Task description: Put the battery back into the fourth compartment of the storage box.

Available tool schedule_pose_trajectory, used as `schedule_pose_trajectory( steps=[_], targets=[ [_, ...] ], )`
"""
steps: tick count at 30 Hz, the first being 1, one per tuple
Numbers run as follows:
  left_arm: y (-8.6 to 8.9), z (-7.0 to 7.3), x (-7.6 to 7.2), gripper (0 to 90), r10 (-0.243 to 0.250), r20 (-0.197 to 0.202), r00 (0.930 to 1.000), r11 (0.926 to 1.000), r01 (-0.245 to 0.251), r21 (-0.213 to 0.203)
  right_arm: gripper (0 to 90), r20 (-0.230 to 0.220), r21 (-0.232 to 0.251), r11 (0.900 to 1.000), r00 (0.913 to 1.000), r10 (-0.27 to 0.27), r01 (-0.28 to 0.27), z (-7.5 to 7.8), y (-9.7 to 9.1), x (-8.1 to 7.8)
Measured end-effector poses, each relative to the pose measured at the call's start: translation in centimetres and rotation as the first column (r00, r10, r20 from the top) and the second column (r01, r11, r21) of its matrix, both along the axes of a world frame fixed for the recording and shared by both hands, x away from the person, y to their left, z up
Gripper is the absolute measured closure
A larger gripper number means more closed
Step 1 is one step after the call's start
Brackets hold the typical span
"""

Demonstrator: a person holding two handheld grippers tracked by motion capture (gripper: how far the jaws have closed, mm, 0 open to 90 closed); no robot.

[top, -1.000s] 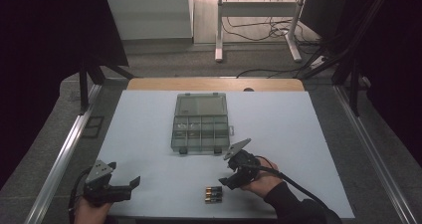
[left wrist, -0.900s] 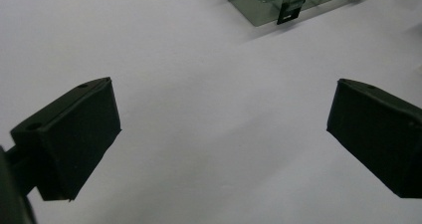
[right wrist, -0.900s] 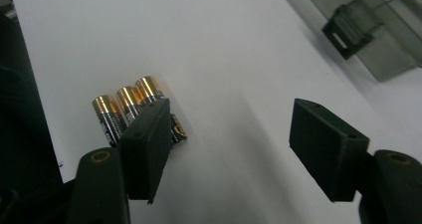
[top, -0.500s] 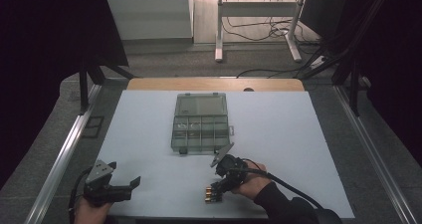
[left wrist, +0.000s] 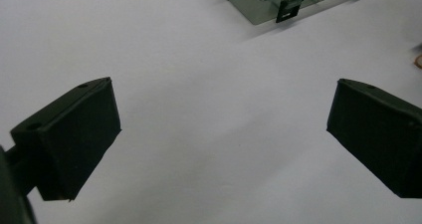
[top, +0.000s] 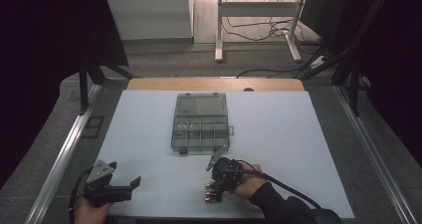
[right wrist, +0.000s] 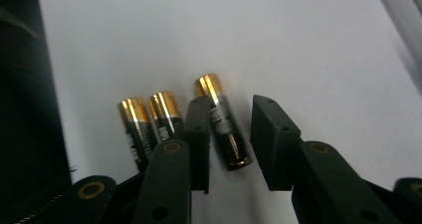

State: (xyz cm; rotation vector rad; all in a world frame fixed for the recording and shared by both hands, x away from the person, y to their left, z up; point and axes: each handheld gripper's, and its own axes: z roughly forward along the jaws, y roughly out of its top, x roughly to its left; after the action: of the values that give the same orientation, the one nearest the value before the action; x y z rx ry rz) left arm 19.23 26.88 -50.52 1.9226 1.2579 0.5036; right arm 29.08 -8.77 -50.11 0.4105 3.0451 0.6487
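Three gold-and-black batteries lie side by side on the white table [top: 298, 134] near its front edge, seen as a small cluster [top: 211, 194] in the high view. My right gripper [right wrist: 231, 104] points down at them and straddles the rightmost battery [right wrist: 221, 124]. Its jaws have just been closing; the left jaw touches this battery and a thin gap shows at the right jaw. The other two batteries [right wrist: 166, 114] [right wrist: 137, 129] lie just outside the left jaw. My left gripper [left wrist: 224, 84] [top: 130, 188] rests wide open at the front left with only bare table between its jaws.
A clear grey compartment box [top: 200, 122] with its lid closed sits mid-table, beyond both grippers; its latch corner [left wrist: 286, 7] shows in the left gripper view. A cable [top: 283, 186] trails from the right gripper to the front right. A metal rail [top: 59, 159] runs along the table's left side.
My right gripper has moved left and down onto the batteries, and its jaws have narrowed around the rightmost one. The left gripper has stayed in place.
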Motion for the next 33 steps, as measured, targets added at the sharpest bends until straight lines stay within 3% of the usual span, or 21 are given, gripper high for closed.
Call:
schedule_pose_trajectory(
  steps=[4,8,13,24,33],
  targets=[
    [0.0,0.0,0.0,1.0,-0.001,0.001,1.0,1.0,0.001,0.002,75.7,0.019,-0.014,0.9999,0.9998,0.009,-0.009,-0.5,0.3,0.0],
    [0.0,0.0,0.0,1.1,0.0,0.0,1.0,1.0,0.0,0.001,76.5,0.013,-0.018,0.9998,0.9999,0.011,-0.011,-0.4,0.3,0.0],
    [0.0,0.0,0.0,1.1,0.0,0.0,1.0,1.0,0.0,-0.001,76.5,0.03,0.023,0.9995,0.9993,0.021,-0.022,0.4,0.1,-0.1],
    [0.1,0.0,0.0,1.1,0.0,-0.002,1.0,1.0,0.0,-0.005,76.6,0.053,0.132,0.9896,0.9965,-0.065,0.057,2.9,-1.3,1.8],
    [0.1,0.0,0.0,1.2,-0.001,-0.003,1.0,1.0,0.001,-0.006,76.5,0.074,0.165,0.9819,0.9915,-0.107,0.094,4.0,-1.5,3.2]
  ],
)
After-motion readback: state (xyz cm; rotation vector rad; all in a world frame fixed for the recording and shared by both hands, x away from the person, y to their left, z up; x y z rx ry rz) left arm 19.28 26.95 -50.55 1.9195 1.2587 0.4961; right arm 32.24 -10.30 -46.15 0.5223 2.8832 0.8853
